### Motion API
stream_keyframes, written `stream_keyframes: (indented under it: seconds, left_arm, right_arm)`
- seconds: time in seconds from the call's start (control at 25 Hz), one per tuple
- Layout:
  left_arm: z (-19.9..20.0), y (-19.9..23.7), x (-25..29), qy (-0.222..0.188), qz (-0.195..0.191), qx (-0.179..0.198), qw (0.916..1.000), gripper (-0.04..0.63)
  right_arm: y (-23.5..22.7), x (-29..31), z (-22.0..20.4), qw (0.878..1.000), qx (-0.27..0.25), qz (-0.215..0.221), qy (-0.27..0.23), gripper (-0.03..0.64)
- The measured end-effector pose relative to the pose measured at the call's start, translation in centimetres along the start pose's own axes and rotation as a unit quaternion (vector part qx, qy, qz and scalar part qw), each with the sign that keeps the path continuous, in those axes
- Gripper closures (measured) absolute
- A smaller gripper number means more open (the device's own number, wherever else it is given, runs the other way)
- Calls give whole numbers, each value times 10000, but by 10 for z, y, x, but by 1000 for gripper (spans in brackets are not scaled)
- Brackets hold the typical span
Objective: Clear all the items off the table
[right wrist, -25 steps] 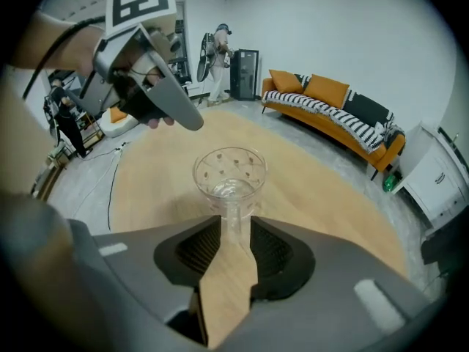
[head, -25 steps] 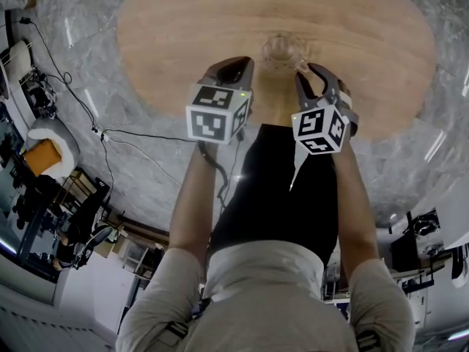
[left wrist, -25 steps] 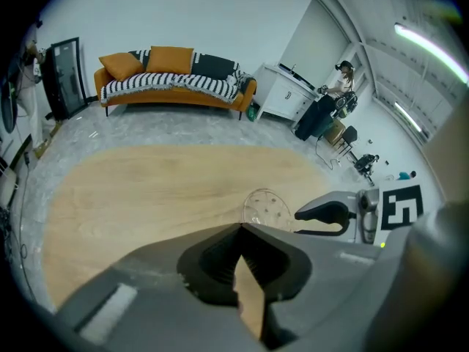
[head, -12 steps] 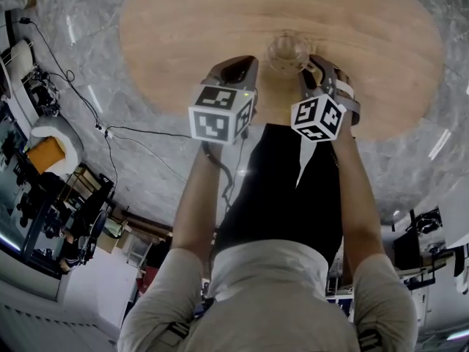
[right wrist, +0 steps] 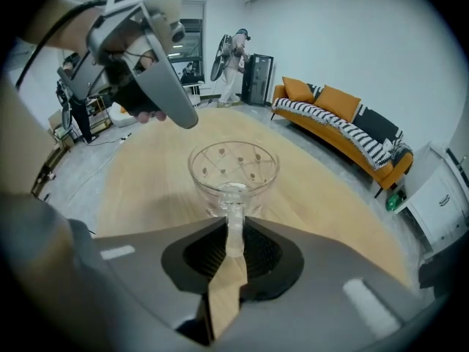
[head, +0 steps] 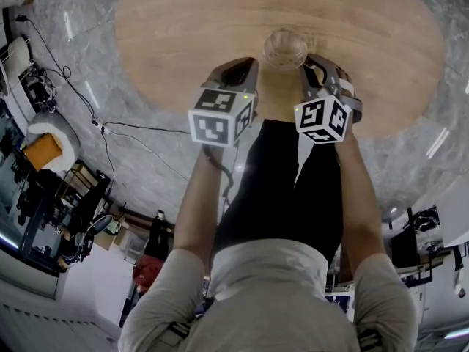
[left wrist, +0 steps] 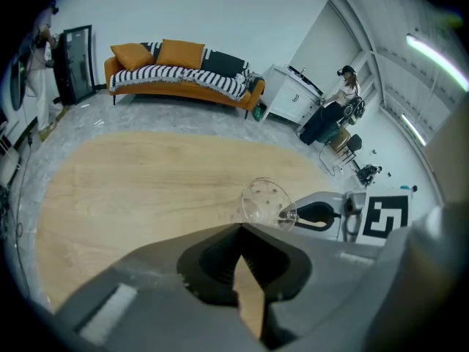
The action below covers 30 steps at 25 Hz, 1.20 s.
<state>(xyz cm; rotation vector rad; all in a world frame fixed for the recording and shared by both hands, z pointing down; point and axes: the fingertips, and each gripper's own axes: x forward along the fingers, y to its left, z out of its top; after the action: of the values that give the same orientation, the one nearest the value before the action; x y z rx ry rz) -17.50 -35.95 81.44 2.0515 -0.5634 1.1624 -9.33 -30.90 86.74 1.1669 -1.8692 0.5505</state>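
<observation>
A clear stemmed glass [head: 286, 48] stands near the front edge of the oval wooden table [head: 183, 28]. My right gripper [head: 311, 63] is at the glass, and its jaws are closing. In the right gripper view the bowl [right wrist: 233, 169] rises just ahead of the right gripper [right wrist: 233, 229], and the pads press on the stem between them. My left gripper [head: 233, 68] hovers to the left of the glass, shut and empty. In the left gripper view, the glass [left wrist: 265, 202] lies just beyond the left gripper [left wrist: 240, 229], with the right gripper [left wrist: 322, 215] beside it.
An orange sofa [left wrist: 179, 79] with striped cushions stands beyond the table's far end. A person [left wrist: 344, 90] sits by a white counter at the back. Cables [head: 124, 134] run over the marble floor on the left, near cluttered equipment.
My right gripper has moved forward to the glass and its jaws have gone from wide open to closed round the stem. The left gripper has barely moved.
</observation>
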Motion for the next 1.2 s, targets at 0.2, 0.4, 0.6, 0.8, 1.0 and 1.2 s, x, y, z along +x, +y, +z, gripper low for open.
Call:
stream_keyframes:
  seconds: [0.2, 0.4, 0.6, 0.8, 1.0, 1.2]
  left_arm:
    - [1, -2, -6, -146, 58, -124, 9998, 574]
    - [13, -16, -18, -324, 23, -137, 9994, 575]
    - [25, -42, -28, -589, 37, -98, 9982, 574]
    - [31, -61, -49, -750, 155, -141, 9970, 574]
    - [42, -77, -70, -985, 227, -296, 9944, 574]
    - [57, -103, -103, -1266, 258, -382, 9909, 575]
  right_arm:
    - [-12, -20, 4, 9993, 83, -237, -276, 575]
    - [-27, -45, 17, 9975, 148, -430, -533, 575]
    - [-35, -64, 19, 9964, 191, -491, -663, 575]
    - [-41, -93, 26, 9958, 199, -488, -753, 575]
    - [-51, -124, 43, 9942, 274, -507, -914, 575]
    - [-64, -167, 72, 9906, 335, -554, -1203, 575]
